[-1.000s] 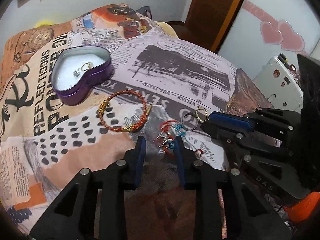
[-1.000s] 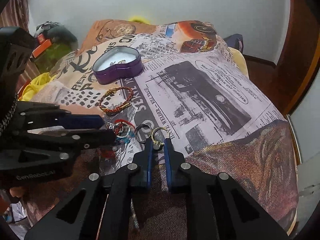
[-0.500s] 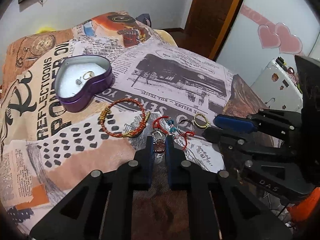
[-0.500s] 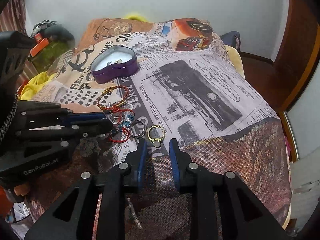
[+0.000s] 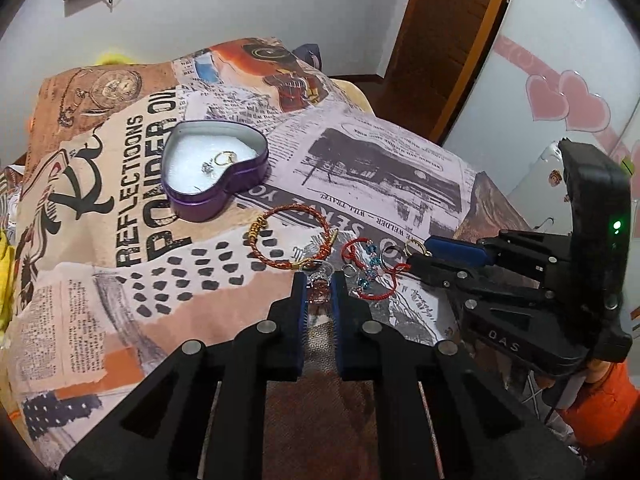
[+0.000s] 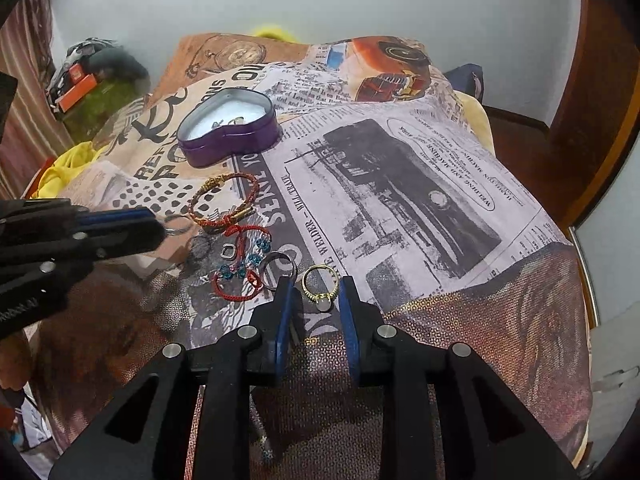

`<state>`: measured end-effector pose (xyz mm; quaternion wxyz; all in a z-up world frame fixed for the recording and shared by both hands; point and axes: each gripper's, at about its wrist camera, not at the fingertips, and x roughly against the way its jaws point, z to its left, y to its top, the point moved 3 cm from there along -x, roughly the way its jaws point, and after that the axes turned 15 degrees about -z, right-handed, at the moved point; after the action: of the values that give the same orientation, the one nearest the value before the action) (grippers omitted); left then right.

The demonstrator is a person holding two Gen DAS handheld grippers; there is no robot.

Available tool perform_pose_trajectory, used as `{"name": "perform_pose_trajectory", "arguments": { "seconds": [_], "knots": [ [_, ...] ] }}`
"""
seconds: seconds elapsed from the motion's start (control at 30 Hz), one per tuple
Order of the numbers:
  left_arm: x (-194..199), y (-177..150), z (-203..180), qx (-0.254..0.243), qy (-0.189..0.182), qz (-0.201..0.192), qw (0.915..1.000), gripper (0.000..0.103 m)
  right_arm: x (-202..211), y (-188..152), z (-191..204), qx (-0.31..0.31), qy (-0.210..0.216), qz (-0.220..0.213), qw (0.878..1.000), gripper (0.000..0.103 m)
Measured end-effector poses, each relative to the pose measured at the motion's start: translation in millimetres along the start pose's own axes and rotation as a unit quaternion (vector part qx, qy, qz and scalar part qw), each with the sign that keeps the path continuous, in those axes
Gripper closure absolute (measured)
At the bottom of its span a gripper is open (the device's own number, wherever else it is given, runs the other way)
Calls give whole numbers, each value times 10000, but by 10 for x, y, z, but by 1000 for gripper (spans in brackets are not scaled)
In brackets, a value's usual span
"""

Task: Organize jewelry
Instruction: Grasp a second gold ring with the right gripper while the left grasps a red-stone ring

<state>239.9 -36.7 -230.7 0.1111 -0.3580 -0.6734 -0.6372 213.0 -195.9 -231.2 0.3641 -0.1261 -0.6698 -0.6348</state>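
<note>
The gold ring [image 6: 319, 286] with a pale stone lies flat on the printed bedspread [image 6: 420, 208], directly ahead of the right claw [image 6: 315, 288] and between its two parted blue pads, stone end nearest the claw; the pads flank it without visible contact, so this claw is open and holds nothing. The ring's band faces upward, so in my judgement a closing stroke would meet it across its width. Just to its left lies a plain silver ring [image 6: 278, 269], close against the left pad, then a red cord with blue beads [image 6: 240, 276]. The left claw [image 5: 319, 286] is closed on a clear-stoned ring [image 5: 319, 280], apparently raised off the cloth. Beyond both, the braided red bracelet [image 5: 292, 242] lies flat, and farther still the purple heart tin [image 5: 214, 168], lid off, holding small pieces. The right claw is plainly the nearer to the gold ring.
</note>
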Motion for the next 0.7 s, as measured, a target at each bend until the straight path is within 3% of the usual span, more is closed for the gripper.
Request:
{"name": "perform_pose_trajectory", "arguments": {
  "seconds": [0.03, 0.43, 0.7],
  "knots": [
    [21, 7, 5, 3, 14, -22, 10000, 93, 4, 0, 3, 45, -54, -15, 10000, 87],
    [227, 157, 56, 39, 130, -299, 9995, 93, 134, 87, 39, 1, 25, -173, 9998, 87],
    [358, 314, 135, 33, 249, -533, 9983, 93, 267, 343, 101, 91, 88, -484, 9987, 87]
  ]
}}
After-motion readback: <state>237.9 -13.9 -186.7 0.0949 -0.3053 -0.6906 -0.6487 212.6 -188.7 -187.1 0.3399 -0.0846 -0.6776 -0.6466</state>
